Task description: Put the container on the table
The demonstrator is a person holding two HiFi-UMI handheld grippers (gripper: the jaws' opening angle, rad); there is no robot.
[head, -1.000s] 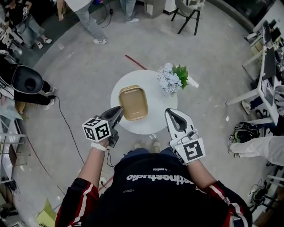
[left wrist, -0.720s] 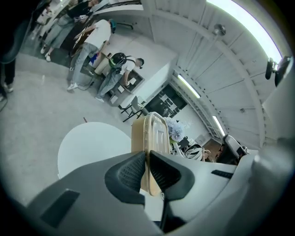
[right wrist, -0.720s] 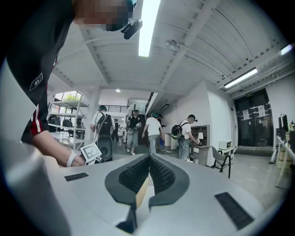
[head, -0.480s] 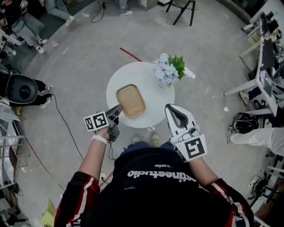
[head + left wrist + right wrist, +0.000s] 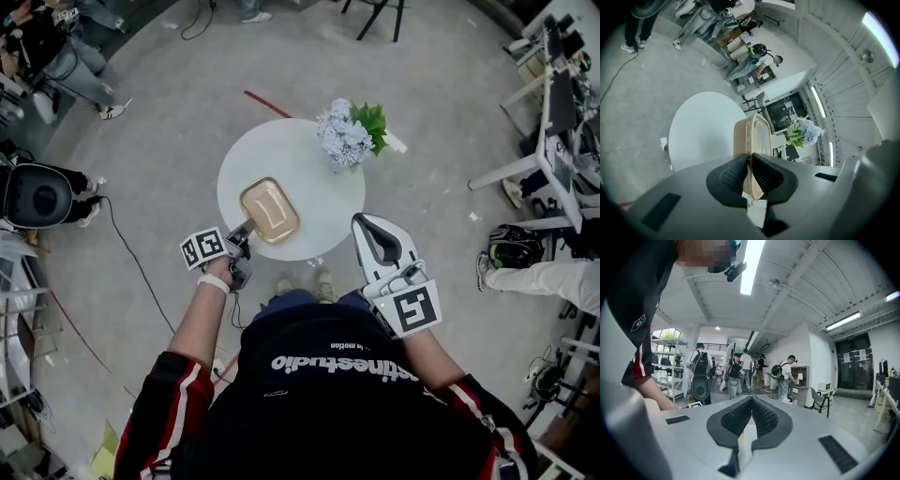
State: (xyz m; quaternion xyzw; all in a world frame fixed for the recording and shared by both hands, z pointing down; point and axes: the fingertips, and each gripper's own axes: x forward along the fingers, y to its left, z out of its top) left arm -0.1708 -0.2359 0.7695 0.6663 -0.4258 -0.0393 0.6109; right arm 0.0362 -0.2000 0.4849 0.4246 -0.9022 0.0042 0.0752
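A tan rectangular container (image 5: 269, 209) with a clear lid lies over the near left part of the round white table (image 5: 309, 155). I cannot tell whether it touches the top. My left gripper (image 5: 245, 229) is shut on its near rim. In the left gripper view the container (image 5: 757, 138) stands edge-on, its rim pinched by the left gripper (image 5: 750, 164), with the table (image 5: 703, 129) behind it. My right gripper (image 5: 373, 246) hovers off the table's near right edge, shut and empty. In its own view the right gripper (image 5: 751, 401) points level into the room.
A bunch of pale blue flowers with green leaves (image 5: 348, 136) stands at the table's far right, also seen as flowers (image 5: 805, 131) in the left gripper view. My feet (image 5: 305, 286) are at the table's near edge. People (image 5: 736, 371), desks and a black speaker (image 5: 37, 195) surround the area.
My left gripper has gone down with the container and rolled, bringing the container low over the table's near left part. The right gripper has stayed in place.
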